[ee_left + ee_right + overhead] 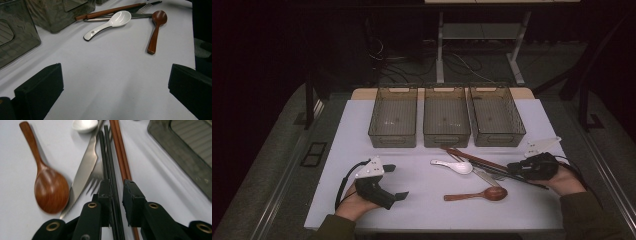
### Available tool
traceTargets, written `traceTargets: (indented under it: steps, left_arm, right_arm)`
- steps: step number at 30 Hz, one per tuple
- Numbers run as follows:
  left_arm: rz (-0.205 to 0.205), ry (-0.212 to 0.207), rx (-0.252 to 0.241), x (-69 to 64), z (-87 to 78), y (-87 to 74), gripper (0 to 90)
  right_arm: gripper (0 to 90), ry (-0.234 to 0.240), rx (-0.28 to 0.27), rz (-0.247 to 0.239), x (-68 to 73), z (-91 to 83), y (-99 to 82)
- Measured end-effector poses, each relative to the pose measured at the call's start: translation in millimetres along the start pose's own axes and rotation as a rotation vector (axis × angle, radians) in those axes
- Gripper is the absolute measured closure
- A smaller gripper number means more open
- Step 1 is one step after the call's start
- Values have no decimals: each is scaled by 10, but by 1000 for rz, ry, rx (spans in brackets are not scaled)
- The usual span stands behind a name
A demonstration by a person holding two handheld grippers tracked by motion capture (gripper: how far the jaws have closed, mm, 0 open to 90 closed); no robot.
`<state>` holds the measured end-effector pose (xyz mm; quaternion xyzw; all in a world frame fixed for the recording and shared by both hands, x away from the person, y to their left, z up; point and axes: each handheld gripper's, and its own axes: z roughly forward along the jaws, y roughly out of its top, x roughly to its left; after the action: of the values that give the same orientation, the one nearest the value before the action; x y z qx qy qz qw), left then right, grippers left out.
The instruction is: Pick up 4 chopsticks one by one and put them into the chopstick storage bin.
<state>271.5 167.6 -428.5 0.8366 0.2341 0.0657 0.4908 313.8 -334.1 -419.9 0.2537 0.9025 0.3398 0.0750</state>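
High view first: a white table [362,150] carries three clear bins side by side at its far edge, and the middle bin [446,122] serves as the landmark. Just in front of it and toward its right lies a pile of cutlery — a white spoon [454,165], a pair of brown chopsticks [472,157], a pair of black chopsticks [512,176], a knife [486,177] and a fork. Nearer the person than the pile, in front and right of the middle bin, a wooden spoon [479,194] lies flat with its bowl to the right.

The right gripper [518,167] sits low at the right end of the pile, in front of the right bin [496,116]. In the right gripper view its jaws stand close on either side of the black chopsticks [108,157], a narrow gap showing on one side — whether they actually grip, I cannot tell. The brown chopsticks [121,152] run just beside, the knife [83,172] and fork [96,176] on the other side, touching the wooden spoon's [50,190] bowl.

The left gripper [396,182] is held well to the front-left of the middle bin, jaws spread wide over bare table, holding nothing.
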Motion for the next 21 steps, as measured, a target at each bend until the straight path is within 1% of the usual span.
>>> traceTargets:
  steps: [3, 6, 8, 12, 16, 21]
  left_arm:
    - [-1, -1, 1, -2, 4, 0, 0]
    - [2, 0, 0, -8, 6, 1, 0]
    - [1, 0, 0, -10, 6, 1, 0]
    - [1, 0, 1, -8, 8, 0, 0]
    - [1, -1, 3, -5, 10, 0, 0]
    - [0, -1, 1, -6, 8, 0, 0]
  right_arm:
    - [771, -2, 12, 3, 16, -20, -93]
    - [774, 14, 19, -5, 34, -8, -140]
    - [775, 7, 32, -15, 44, 20, -137]
    - [783, 10, 52, -24, 47, 72, -125]
    - [791, 11, 53, -32, 47, 93, -120]
    - [792, 13, 70, -45, 50, 133, -117]
